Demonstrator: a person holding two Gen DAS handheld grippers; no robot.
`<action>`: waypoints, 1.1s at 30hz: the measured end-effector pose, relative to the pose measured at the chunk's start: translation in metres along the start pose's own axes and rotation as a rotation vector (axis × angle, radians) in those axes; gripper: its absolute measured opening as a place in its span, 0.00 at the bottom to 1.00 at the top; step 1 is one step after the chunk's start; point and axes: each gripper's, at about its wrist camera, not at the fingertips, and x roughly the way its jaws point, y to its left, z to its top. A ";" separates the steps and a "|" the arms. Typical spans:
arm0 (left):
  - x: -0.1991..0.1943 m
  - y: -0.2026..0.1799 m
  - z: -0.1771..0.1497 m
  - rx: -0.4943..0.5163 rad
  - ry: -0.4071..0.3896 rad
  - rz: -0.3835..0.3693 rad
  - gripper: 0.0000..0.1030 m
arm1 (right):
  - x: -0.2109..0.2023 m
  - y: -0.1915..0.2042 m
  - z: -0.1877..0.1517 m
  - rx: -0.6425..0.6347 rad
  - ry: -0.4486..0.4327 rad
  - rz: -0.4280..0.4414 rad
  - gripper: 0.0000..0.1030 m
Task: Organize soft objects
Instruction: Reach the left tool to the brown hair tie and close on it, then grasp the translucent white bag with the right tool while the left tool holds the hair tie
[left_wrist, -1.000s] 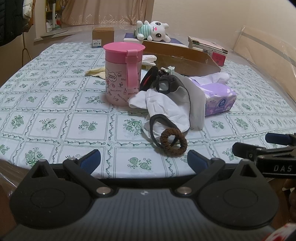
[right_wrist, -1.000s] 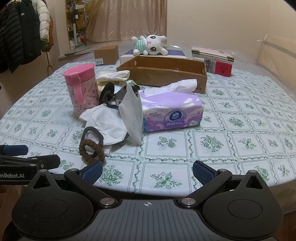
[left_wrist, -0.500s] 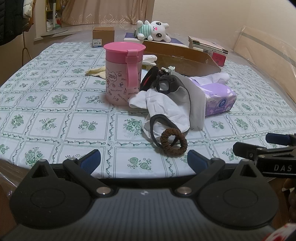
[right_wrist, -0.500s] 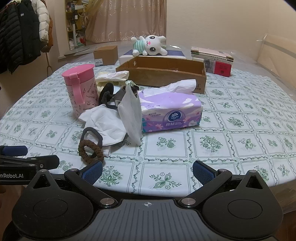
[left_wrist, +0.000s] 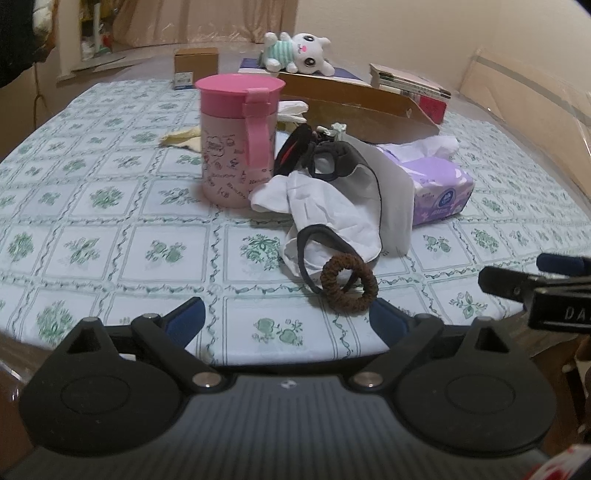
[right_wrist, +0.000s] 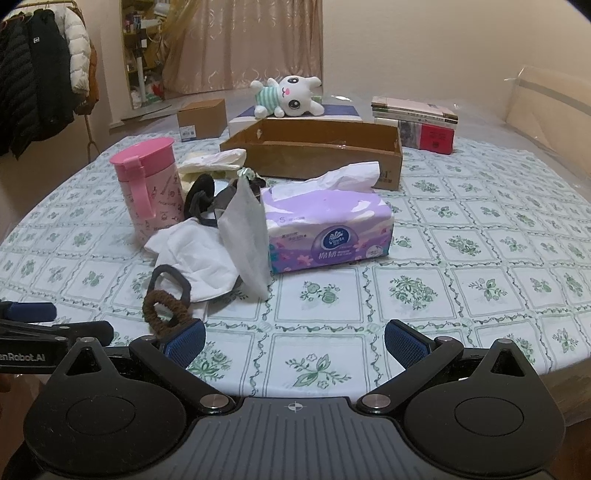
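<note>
Green-flowered oilcloth covers the table (right_wrist: 461, 236), which fills both views. At twelve o'clock in the right wrist view an open cardboard box (right_wrist: 317, 151) sits, with a plush rabbit (right_wrist: 286, 96) lying behind it. Just before the box lies a purple tissue pack (right_wrist: 328, 232), and at ten o'clock stands a pink lidded mug (right_wrist: 147, 192). Between mug and pack lie white face masks (right_wrist: 207, 254) with black straps, heaped together. A brown hair scrunchie (left_wrist: 349, 282) rests at the heap's near edge. The left gripper (left_wrist: 286, 319) has just been narrowing slightly yet stands spread, grasping nothing; the right gripper (right_wrist: 295, 341) is likewise released and empty.
</note>
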 end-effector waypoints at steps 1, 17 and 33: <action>0.003 -0.001 0.001 0.012 0.002 -0.004 0.88 | 0.002 0.000 0.000 0.001 -0.002 0.001 1.00; 0.051 -0.038 0.010 0.209 0.007 -0.072 0.55 | 0.035 -0.016 0.002 0.016 0.025 0.013 0.99; 0.056 -0.039 0.013 0.180 0.005 -0.113 0.11 | 0.042 -0.024 -0.001 0.042 0.043 0.015 0.99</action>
